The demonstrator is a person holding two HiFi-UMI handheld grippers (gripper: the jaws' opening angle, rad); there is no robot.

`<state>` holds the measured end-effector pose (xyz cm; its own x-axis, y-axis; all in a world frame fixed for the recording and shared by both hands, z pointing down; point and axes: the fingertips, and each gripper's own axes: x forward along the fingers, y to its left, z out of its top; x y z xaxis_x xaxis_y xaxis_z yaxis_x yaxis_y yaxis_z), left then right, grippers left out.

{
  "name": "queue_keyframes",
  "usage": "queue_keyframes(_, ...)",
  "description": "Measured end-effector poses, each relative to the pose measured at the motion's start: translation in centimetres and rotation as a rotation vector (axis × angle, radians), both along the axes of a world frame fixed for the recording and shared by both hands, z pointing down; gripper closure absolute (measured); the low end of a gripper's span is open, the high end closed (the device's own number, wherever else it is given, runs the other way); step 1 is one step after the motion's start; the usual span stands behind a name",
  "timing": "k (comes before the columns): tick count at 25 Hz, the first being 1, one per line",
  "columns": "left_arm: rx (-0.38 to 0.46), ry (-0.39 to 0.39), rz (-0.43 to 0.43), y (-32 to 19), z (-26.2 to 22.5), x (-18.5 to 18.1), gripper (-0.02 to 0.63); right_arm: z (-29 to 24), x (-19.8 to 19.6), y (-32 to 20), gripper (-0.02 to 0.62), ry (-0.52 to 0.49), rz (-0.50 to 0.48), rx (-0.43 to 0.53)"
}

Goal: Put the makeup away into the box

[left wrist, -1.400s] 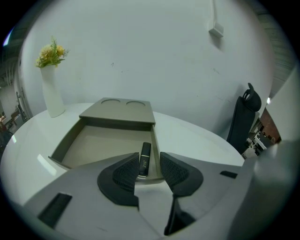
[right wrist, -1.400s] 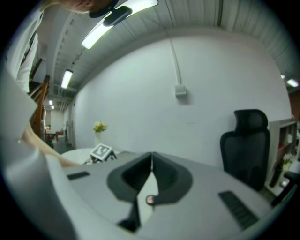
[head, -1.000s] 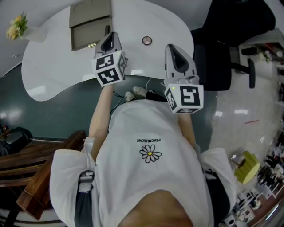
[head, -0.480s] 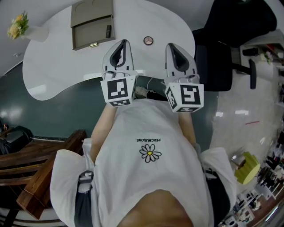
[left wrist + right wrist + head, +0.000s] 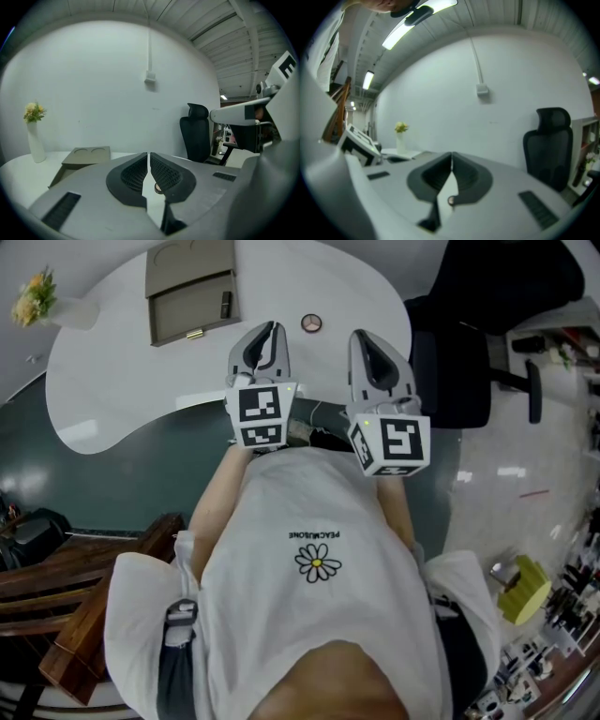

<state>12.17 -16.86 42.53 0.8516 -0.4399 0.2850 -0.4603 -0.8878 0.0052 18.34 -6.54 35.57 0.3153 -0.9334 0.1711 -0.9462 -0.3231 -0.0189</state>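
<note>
Head view only: white glossy worktop (image 5: 112,399) with a rounded, curving outline. An open box (image 5: 187,273) lies flat on it, taupe, matte, in 2 halves, with a small gold clasp on the near edge. A slim dark item (image 5: 225,304) lies inside the box at its right edge; kind unclear. The round makeup compact (image 5: 311,323), a small disc with a pale centre, sits on the worktop right of the box, apart from it. A vase (image 5: 37,298) of yellow flowers stands left of the box.

Left gripper view adds 2 round recesses in the box's far half, and shows the vase as tall and white. Right gripper view shows no box, only the vase and a black high-backed chair (image 5: 551,140).

Left hand-held gripper (image 5: 273,327): grey shell, dark ribbed pads, jaws pressed together, empty, tip right of the box and just short of the compact. Right hand-held gripper (image 5: 362,337): jaws pressed together, empty, further right of the box. Both are nearly level, tips dipped slightly, forearms stretched forward, with the 2 marker cubes toward the head camera.
</note>
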Motion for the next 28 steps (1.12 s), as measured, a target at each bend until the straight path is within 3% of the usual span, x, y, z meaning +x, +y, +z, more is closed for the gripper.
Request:
queue_keyframes(1,-0.02,-0.022,0.016,0.1,0.9,0.4,0.578,0.1,0.0,0.1,0.565,-0.001,0.0,-0.001)
queue_keyframes(8,-0.136,-0.198,0.136,0.8,7.6,4.3,0.379,0.5,0.4,0.7,0.565,-0.015,0.014,-0.01)
queue_keyframes(16,-0.199,-0.442,0.194,1.1,15.8,7.1,0.331,1.7,1.3,1.4,0.565,-0.049,0.034,-0.024)
queue_keyframes(28,-0.218,-0.611,0.236,0.9,20.8,9.1,0.334,3.2,3.8,2.9,0.565,-0.103,0.096,-0.034)
